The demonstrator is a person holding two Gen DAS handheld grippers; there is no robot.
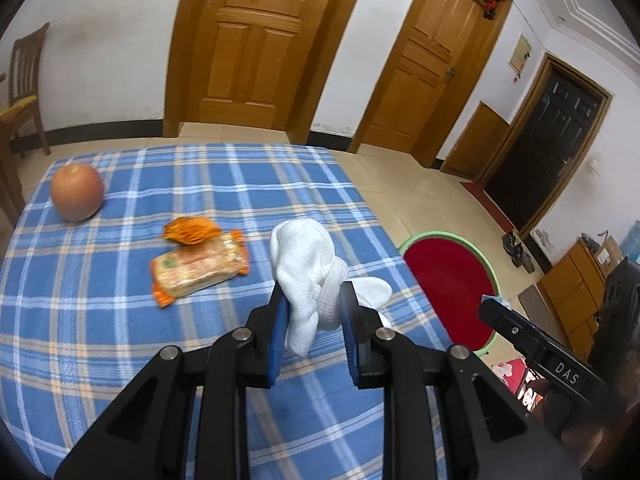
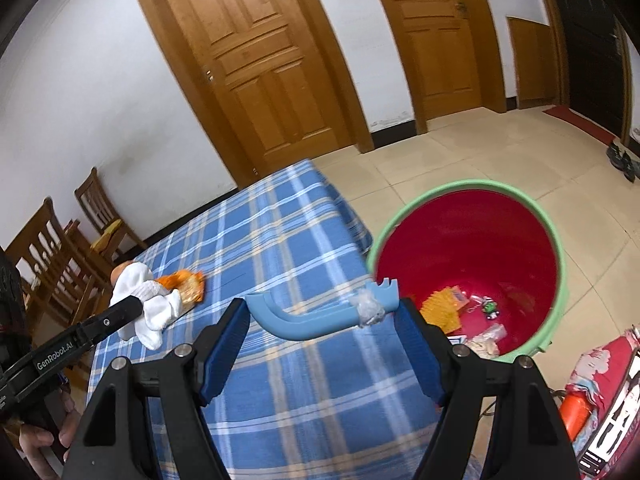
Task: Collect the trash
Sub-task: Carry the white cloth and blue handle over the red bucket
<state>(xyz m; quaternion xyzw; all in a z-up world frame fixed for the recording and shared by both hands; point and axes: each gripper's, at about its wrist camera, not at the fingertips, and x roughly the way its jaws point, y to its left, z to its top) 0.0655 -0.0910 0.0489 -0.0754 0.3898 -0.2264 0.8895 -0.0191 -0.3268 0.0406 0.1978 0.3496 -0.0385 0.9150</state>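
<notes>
My left gripper [image 1: 314, 308] is shut on a white cloth [image 1: 310, 268] and holds it above the blue plaid table [image 1: 120, 320]; the cloth also shows in the right wrist view [image 2: 148, 300]. My right gripper [image 2: 320, 320] holds a curved blue plastic piece [image 2: 320, 320] spanning its jaws, with clear plastic wrapped near one end, at the table edge beside the red bin with a green rim [image 2: 472, 248]. The bin holds several scraps. An orange biscuit packet [image 1: 200, 268] and a crumpled orange wrapper [image 1: 192, 230] lie on the table.
An apple [image 1: 77, 192] sits at the table's far left. The bin stands on the tiled floor right of the table [image 1: 448, 280]. Wooden chairs [image 2: 60, 256] stand left of the table. Wooden doors [image 1: 256, 40] line the far wall.
</notes>
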